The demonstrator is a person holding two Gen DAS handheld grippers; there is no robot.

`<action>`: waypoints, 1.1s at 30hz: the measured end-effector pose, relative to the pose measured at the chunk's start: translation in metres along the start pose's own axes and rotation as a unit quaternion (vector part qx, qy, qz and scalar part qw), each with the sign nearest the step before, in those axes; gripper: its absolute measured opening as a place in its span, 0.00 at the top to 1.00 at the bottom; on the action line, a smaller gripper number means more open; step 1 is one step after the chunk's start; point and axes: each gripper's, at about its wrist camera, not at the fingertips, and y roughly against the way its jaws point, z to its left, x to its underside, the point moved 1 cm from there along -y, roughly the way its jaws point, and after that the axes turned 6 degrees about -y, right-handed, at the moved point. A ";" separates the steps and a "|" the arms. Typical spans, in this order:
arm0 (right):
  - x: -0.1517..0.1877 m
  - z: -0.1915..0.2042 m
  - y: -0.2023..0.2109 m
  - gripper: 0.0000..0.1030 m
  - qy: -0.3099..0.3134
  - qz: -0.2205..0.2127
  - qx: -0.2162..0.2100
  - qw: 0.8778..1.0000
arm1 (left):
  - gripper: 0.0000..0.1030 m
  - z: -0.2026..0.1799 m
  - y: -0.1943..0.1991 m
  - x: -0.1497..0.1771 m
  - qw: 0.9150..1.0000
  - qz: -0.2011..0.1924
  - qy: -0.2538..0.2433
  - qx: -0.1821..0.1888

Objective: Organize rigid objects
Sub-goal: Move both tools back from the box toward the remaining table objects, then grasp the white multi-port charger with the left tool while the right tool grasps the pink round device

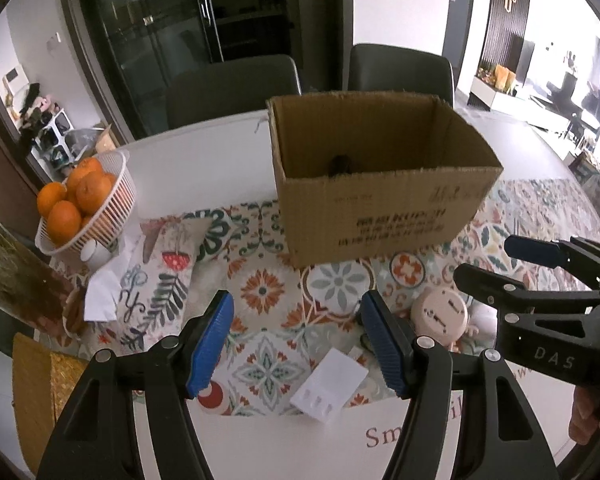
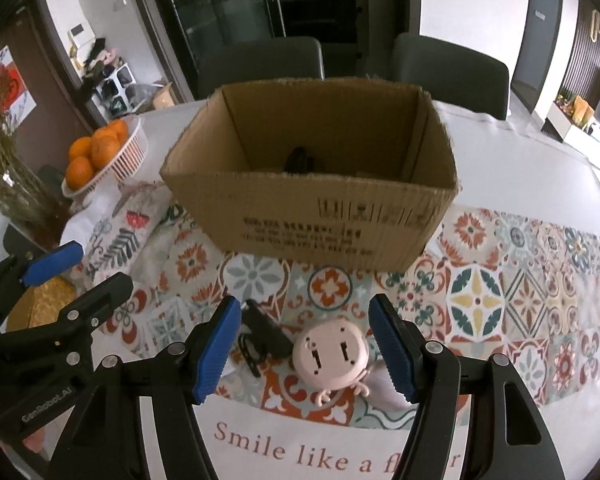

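Right wrist view showed the right gripper (image 2: 306, 350) spread wide and empty over the pink round toy (image 2: 330, 354) lying before the cardboard box (image 2: 312, 216), likely light, stiff plastic, best pinched across its body, while the left gripper (image 1: 296, 344) also gaped empty.

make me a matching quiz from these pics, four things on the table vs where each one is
Things:
1. oranges
2. box
3. pink toy
4. white tray

Places:
A. between the right gripper's open fingers
B. in the white basket at the table's left side
C. near the front edge, between the left gripper's open fingers
D. middle of the table, in front of two chairs

Pairs: 1-B, 2-D, 3-A, 4-C
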 end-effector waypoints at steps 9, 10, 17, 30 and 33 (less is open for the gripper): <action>0.022 0.001 -0.015 0.31 0.010 0.034 0.003 0.999 | 0.37 -0.009 -0.017 0.023 0.999 0.036 -0.017 0.016; 0.024 0.001 -0.017 0.31 0.011 0.039 0.003 0.999 | 0.37 -0.010 -0.018 0.025 0.999 0.039 -0.019 0.018; 0.039 -0.005 -0.032 0.31 0.013 0.067 0.005 0.998 | 0.37 -0.017 -0.032 0.040 0.997 0.067 -0.022 0.037; 0.061 -0.007 -0.054 0.31 0.037 0.106 0.018 0.994 | 0.37 -0.031 -0.060 0.071 0.988 0.128 -0.038 0.080; 0.064 -0.005 -0.057 0.31 0.050 0.111 0.023 0.992 | 0.37 -0.033 -0.066 0.074 0.985 0.141 -0.042 0.085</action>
